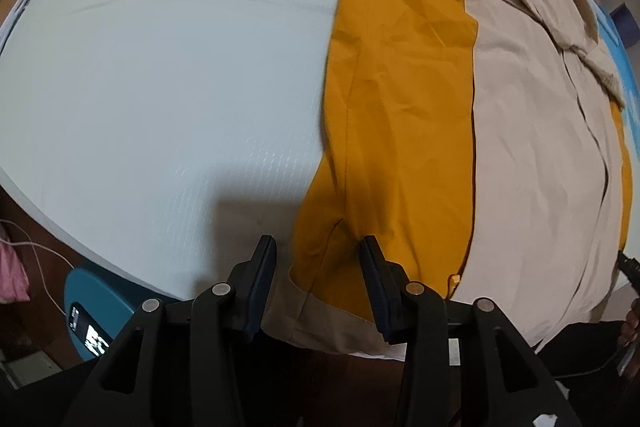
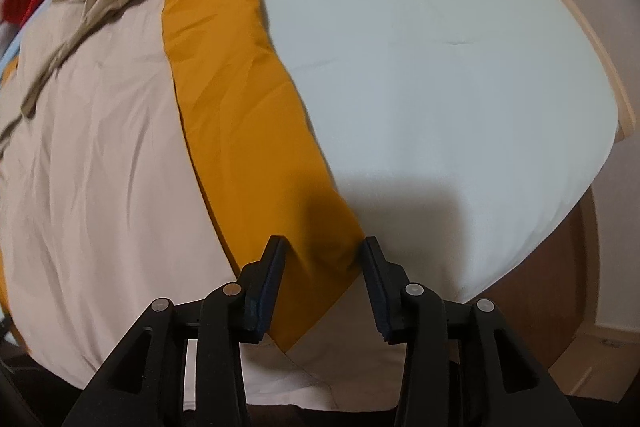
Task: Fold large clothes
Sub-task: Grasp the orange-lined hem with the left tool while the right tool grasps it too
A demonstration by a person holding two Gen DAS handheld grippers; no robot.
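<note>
Nearest the cameras, the left tool [image 1: 318,253] and the right tool [image 2: 325,253] both stand wide, holding nothing, each poised over the near hem of a large beige coat [image 1: 532,155] with a mustard lining [image 1: 400,115]. The coat lies lengthwise on a pale bed [image 2: 440,75], one lined panel turned over it. Judging by this, folding has barely begun; the crosswise folds remain.

Matte black left gripper [image 1: 318,247], right gripper [image 2: 324,247], silver pivot pins, dark pads
</note>
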